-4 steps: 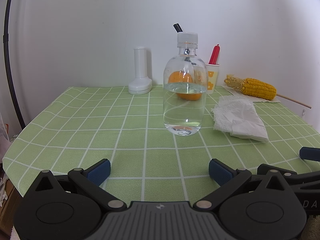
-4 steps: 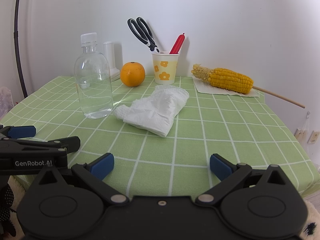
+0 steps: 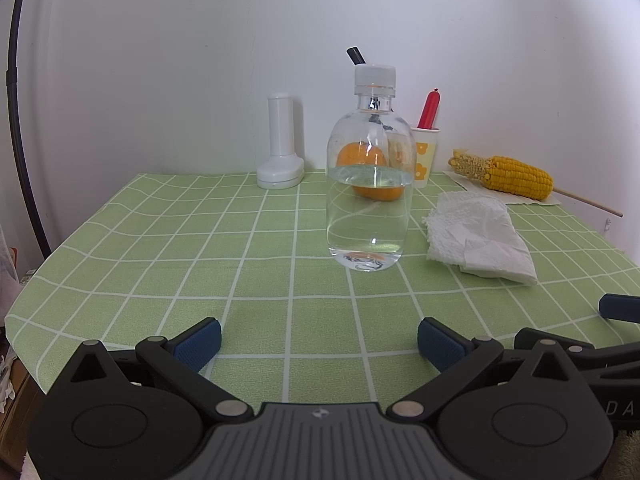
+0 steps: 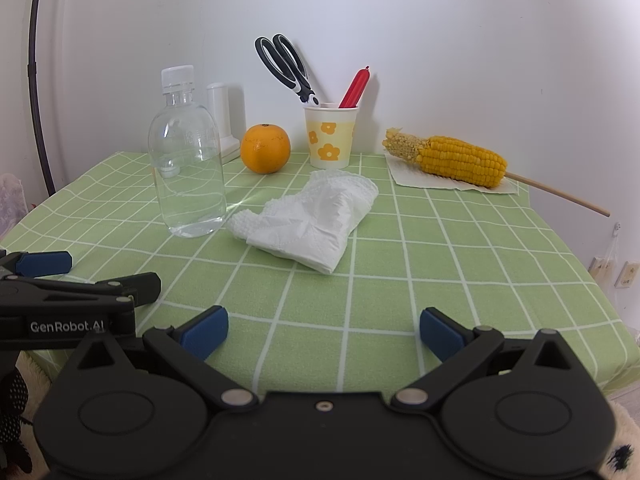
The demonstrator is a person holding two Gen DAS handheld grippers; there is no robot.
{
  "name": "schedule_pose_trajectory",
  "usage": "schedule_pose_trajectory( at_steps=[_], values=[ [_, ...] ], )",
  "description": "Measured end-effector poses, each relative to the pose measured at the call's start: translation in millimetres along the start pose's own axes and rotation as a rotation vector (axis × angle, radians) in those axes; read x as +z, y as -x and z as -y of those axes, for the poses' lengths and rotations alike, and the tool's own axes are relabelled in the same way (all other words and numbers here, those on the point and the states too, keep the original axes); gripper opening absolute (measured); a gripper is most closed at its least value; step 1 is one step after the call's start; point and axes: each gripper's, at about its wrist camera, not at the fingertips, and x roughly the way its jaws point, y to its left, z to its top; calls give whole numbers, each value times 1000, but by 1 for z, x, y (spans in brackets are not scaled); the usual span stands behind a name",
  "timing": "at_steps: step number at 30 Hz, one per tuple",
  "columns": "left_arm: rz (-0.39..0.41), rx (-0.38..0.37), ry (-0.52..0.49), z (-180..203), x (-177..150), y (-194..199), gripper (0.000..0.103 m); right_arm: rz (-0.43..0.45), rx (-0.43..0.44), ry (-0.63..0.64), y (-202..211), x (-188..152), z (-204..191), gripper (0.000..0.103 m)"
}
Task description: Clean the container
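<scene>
A clear plastic bottle (image 3: 369, 184) (image 4: 186, 160) with a white cap stands upright on the green checked tablecloth, about half full of water. To its right lies a crumpled white paper towel (image 3: 478, 238) (image 4: 312, 218). My left gripper (image 3: 319, 342) is open near the table's front edge, straight before the bottle and well short of it, nothing between its blue pads. My right gripper (image 4: 324, 334) is open too, empty, in front of the towel. The left gripper's fingers (image 4: 44, 263) show at the left edge of the right wrist view.
At the back stand a white dispenser (image 3: 282, 152), an orange (image 4: 265, 148), and a flowered paper cup (image 4: 330, 136) holding scissors (image 4: 286, 66) and a red tool. A corn cob on a stick (image 4: 460, 160) lies on paper at the back right. The wall is close behind.
</scene>
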Motion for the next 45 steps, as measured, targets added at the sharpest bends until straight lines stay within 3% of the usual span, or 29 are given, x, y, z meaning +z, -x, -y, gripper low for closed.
schedule_pose_trajectory(
  at_steps=[45],
  values=[
    [-2,-2,-5,0,2,-1,103,0,2,0,-1,0,1,103]
  ],
)
